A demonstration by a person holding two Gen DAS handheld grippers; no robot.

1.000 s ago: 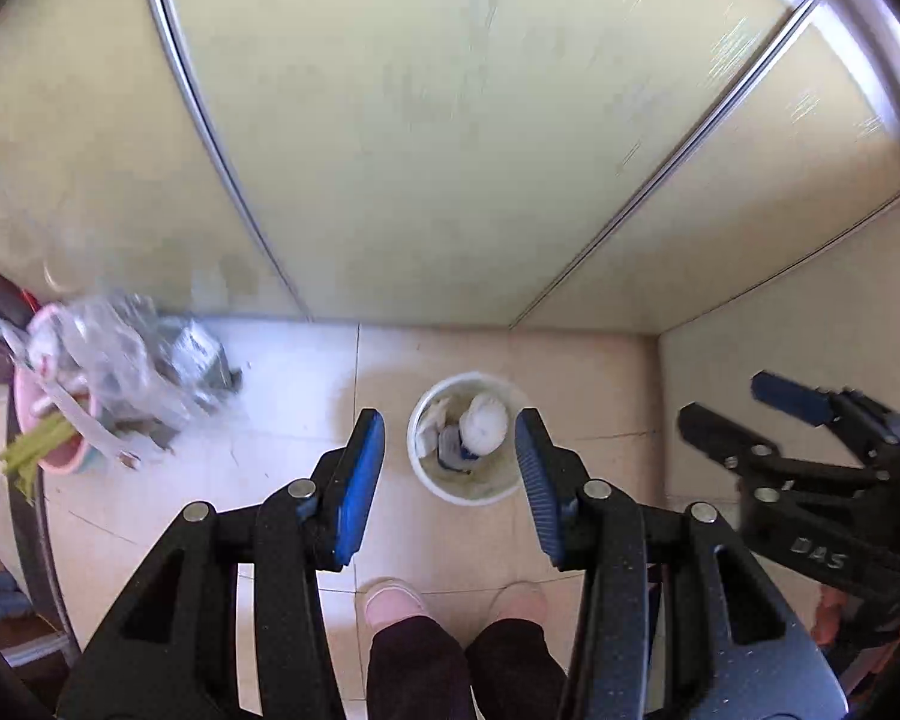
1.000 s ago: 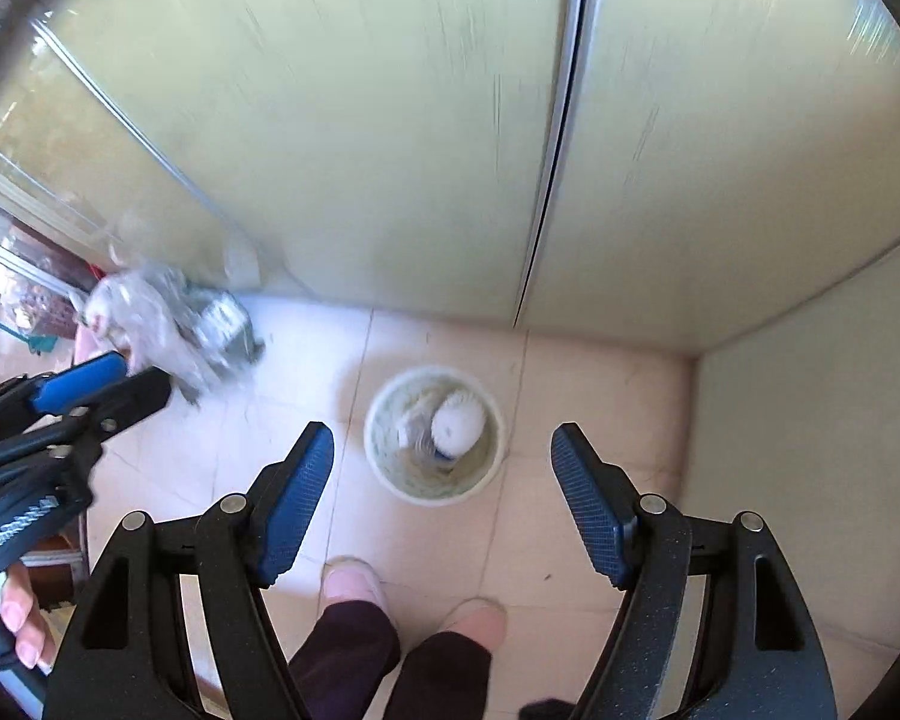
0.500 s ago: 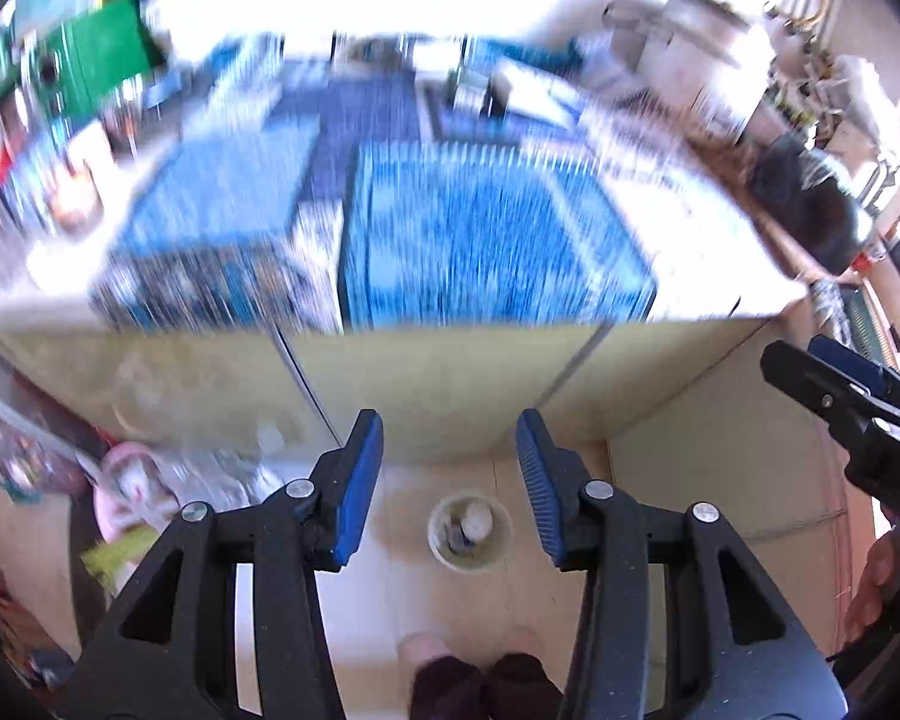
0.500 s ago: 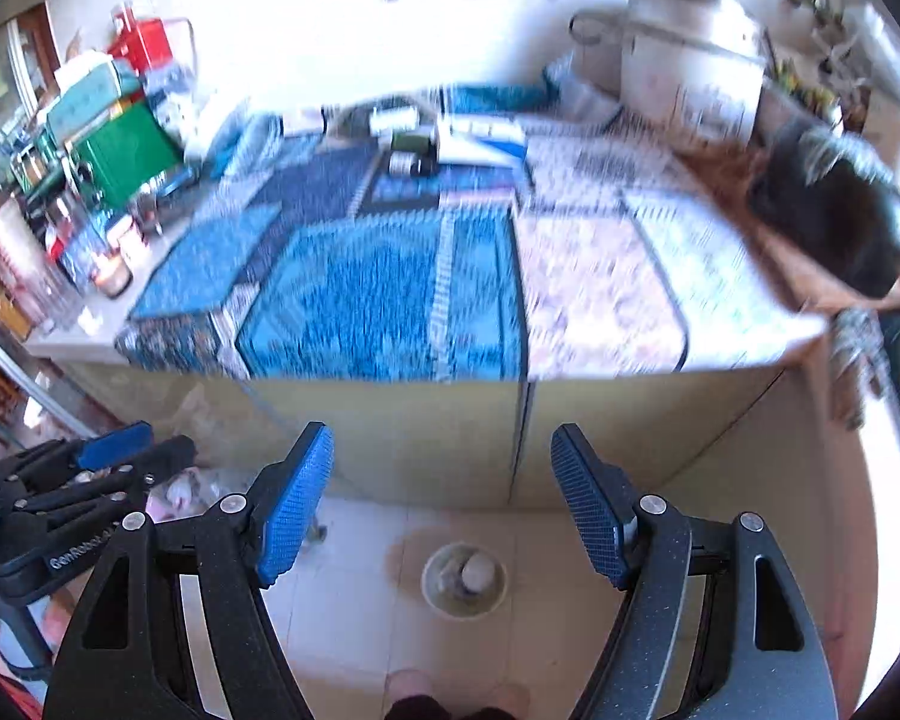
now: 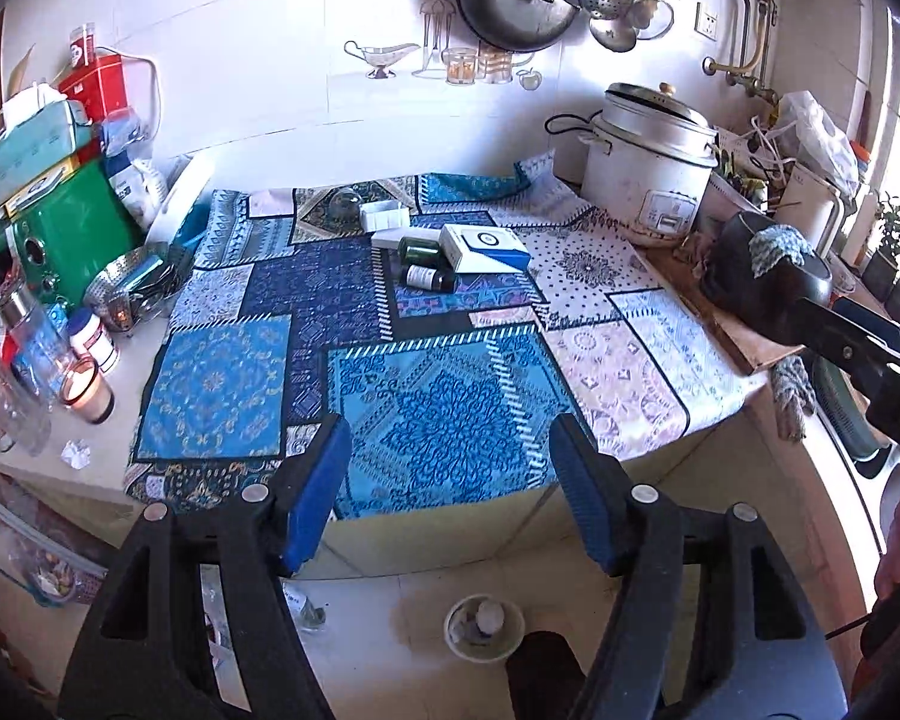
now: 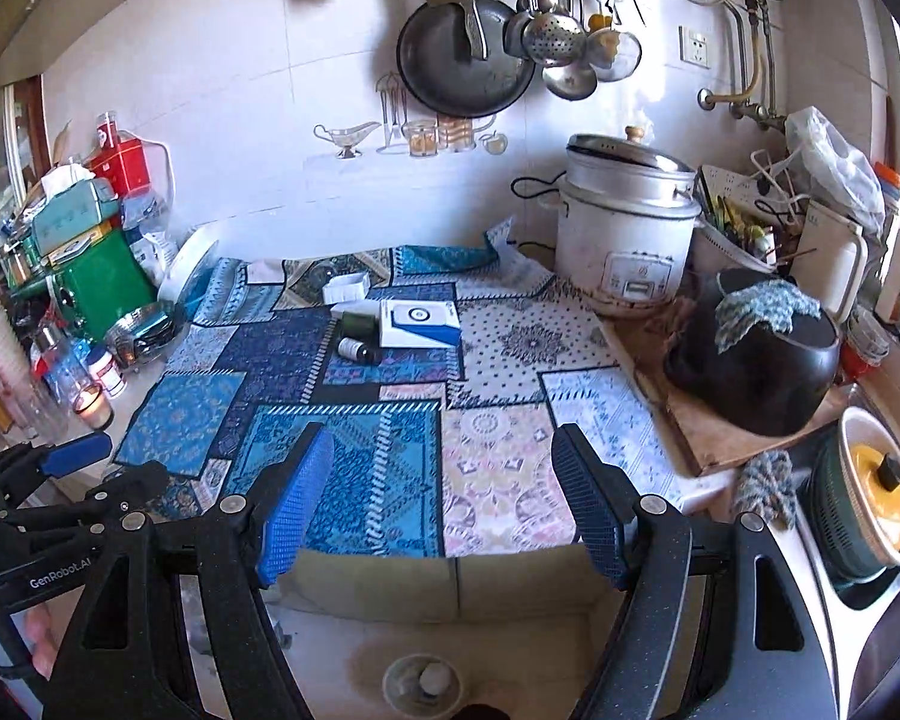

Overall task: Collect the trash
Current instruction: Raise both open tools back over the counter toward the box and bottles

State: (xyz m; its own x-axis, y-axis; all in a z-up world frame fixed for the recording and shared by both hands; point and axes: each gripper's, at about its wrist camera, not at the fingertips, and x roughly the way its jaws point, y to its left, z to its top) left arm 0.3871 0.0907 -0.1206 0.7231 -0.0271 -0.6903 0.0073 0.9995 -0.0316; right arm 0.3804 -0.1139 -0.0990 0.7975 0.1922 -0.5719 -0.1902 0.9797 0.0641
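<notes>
On the patterned cloth (image 5: 438,408) at the counter's far middle lie a blue-and-white box (image 5: 486,247) (image 6: 419,323), two small dark bottles (image 5: 431,277) (image 6: 359,349) and a small white box (image 5: 385,216). A crumpled paper scrap (image 5: 75,453) lies at the counter's left front. A small white bin (image 5: 483,625) (image 6: 421,683) with trash stands on the floor below. My left gripper (image 5: 450,486) is open and empty above the counter's front edge. My right gripper (image 6: 444,498) is open and empty beside it.
A rice cooker (image 6: 624,234) and a black pot (image 6: 756,354) on a wooden board stand at the right. A green tin (image 5: 72,234), jars and a lit candle (image 5: 87,390) crowd the left edge. Pans and ladles hang on the wall.
Both grippers have risen from looking down at the floor bin to looking over the countertop. Both stay open and empty.
</notes>
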